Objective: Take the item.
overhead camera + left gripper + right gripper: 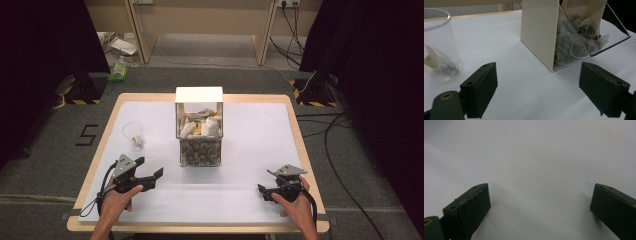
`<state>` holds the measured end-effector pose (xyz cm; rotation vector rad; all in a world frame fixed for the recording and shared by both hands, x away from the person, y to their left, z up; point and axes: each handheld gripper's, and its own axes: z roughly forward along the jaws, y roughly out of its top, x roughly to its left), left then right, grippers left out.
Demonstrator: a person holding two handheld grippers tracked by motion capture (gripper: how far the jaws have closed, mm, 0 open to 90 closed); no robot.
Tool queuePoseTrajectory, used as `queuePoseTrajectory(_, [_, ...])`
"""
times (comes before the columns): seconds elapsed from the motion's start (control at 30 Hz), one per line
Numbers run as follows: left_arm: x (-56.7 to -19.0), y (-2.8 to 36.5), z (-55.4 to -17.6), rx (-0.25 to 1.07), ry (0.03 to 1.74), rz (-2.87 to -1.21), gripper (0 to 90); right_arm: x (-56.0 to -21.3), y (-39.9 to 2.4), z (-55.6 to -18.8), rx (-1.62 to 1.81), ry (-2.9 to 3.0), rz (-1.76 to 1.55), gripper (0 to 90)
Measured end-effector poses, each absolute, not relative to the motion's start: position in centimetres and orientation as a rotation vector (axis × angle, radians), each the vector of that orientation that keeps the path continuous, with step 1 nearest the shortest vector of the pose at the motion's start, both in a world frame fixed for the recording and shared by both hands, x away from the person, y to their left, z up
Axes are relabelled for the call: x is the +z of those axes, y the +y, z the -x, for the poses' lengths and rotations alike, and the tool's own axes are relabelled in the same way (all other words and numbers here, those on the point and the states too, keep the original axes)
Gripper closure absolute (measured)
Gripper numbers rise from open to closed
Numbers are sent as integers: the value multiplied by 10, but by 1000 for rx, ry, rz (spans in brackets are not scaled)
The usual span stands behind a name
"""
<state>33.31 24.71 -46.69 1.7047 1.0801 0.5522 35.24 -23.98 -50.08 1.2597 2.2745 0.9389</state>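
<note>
Resting low over the white table cover point(250, 150), the left gripper point(150, 169) has its two black jaws spread wide with nothing between them, as the left gripper view point(537, 92) also shows. Ahead of its fingers point(480, 87), beyond the gap and toward the far-side finger, stands the tea bag dispenser box point(537, 32) (cream side panel, clear sloped front), packed with pale pyramid tea bags point(570, 45) whose strings press against the clear wall. In the high view the same box point(199, 127) sits at the middle of the table, well apart from both grippers. Just beyond the near-side finger, and off to its outer side, is a clear plastic cup point(439, 47) standing upright with one white tea bag point(440, 61) lying in its bottom; the cup point(133, 134) is near the left gripper but not touching it.

The right gripper point(272, 192) is held by the person's right hand point(297, 207) near the table's front edge. Its jaws are likewise parted wide in the right gripper view point(540, 207), over bare white cover, with nothing between the fingers point(470, 206). The left hand point(117, 197) grips the left tool from behind.
</note>
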Motion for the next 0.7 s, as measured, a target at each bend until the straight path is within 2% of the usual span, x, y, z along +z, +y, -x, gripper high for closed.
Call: queuePoseTrajectory(0.7, [-496,239,-315,537,1062,-1841,149,-501,-240,-352,939,2275,-1259,32])
